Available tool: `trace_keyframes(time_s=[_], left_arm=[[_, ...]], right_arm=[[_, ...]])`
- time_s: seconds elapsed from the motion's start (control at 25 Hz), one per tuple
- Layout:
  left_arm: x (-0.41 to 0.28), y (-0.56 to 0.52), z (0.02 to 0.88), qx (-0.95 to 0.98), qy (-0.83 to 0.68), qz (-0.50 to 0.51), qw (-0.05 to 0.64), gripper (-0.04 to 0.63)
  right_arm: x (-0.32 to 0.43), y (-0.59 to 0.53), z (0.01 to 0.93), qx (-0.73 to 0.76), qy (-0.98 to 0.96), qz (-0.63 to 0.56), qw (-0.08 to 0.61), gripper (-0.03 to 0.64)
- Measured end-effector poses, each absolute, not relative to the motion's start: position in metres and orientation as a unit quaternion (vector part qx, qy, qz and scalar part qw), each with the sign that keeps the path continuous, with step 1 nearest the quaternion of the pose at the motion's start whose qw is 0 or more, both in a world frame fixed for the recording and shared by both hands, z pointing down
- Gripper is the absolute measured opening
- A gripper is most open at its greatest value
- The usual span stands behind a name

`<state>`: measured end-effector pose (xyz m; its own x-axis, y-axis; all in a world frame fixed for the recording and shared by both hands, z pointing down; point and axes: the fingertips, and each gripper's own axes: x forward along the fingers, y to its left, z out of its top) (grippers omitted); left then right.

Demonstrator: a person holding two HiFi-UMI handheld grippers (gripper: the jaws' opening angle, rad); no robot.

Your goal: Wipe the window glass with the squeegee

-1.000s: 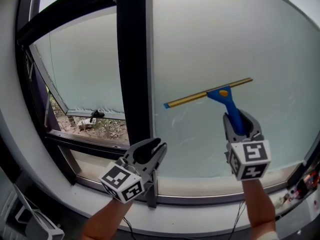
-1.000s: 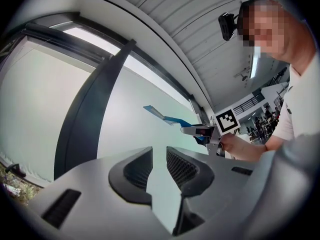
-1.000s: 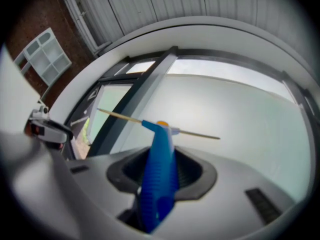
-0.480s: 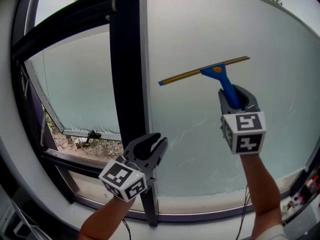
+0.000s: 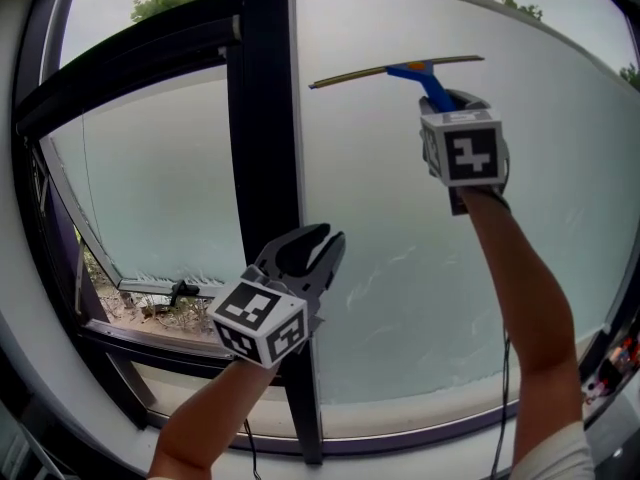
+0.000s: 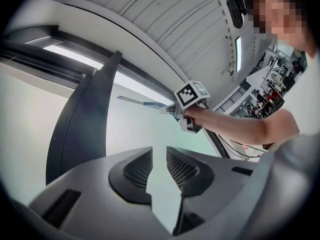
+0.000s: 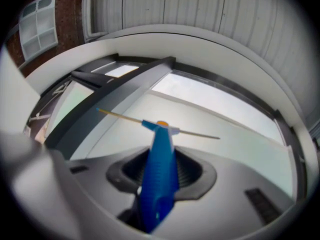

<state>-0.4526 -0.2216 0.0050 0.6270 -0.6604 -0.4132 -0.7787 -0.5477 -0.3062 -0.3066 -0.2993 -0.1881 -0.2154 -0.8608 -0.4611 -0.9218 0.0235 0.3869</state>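
R gripper is clamped on the blue handle of the squeegee; R gripper view shows the handle wedged btwn both pads, no slack that I can see. Squeegee sits upper centre of the head view, high on the window glass. Blade's long axis is near horizontal, left end a touch lower than the right. Handle runs down and right from mid-blade into my jaws, so the tool is above and slightly left of the gripper, arm stretched up. Left blade tip is just beside the dark mullion, not touching afaict. Can't confirm the rubber edge is pressed flat on the pane from these views. Nearly all the glass lies below the blade, so my guess for the next stroke is straight down, axis kept level, tip tracking the mullion w/o clipping it. L gripper is lower centre-left, in front of the mullion, well apart from the squeegee. Its jaws are slightly parted w/ nothing btwn them, so it's idle. R is the only hand on the tool.
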Motion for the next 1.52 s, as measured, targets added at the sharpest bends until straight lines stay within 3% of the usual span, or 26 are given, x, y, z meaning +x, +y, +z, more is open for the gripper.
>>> trace_keyframes(time_s=[0.52, 0.76, 1.52], left_arm=[[-0.455, -0.237, -0.035, -0.863, 0.413, 0.116, 0.268, 0.107], [-0.456, -0.241, -0.048, -0.858, 0.419, 0.121, 0.272, 0.107], [-0.446, -0.245, -0.046, -0.856, 0.423, 0.116, 0.274, 0.107]], right_arm=[[-0.334, -0.337, -0.28, -0.683, 0.684, 0.233, 0.104, 0.153], [-0.342, -0.338, -0.333, -0.707, 0.64, 0.27, 0.134, 0.153], [-0.334, -0.373, -0.332, -0.724, 0.635, 0.243, 0.118, 0.153]])
